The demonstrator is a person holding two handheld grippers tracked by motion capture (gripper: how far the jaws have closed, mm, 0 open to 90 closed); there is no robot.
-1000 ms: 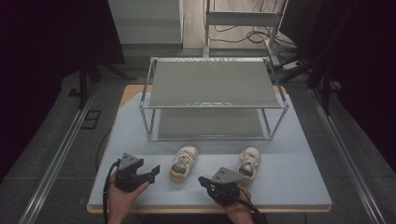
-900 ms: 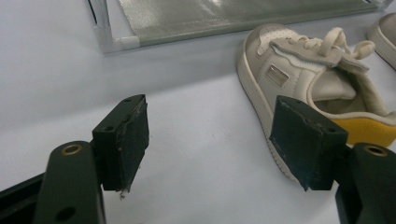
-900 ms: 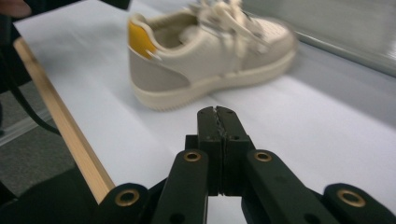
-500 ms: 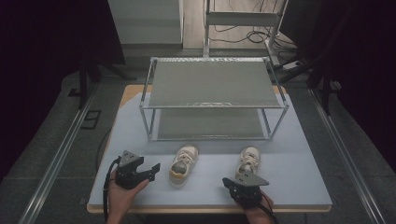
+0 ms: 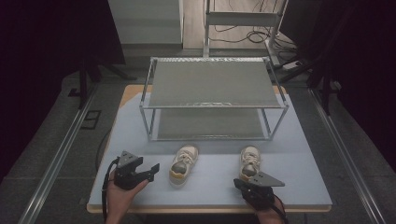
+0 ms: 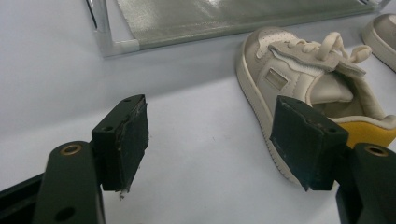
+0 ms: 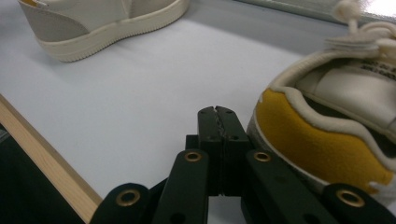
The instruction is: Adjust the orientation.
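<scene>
Dim room, grey floor (image 5: 56, 140), metal rack (image 5: 243, 18) beyond the table (image 5: 299, 154).

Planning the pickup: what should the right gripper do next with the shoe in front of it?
Probably open its fingers. The right gripper is shut and empty, just beside the yellow heel of the right shoe, so it cannot grasp the shoe until they part.

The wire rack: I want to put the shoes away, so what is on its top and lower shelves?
The wire rack has nothing on its top mesh shelf. The lower shelf looks bare along its front strip; the top shelf covers the rest. Both shoes stand on the table in front.
</scene>
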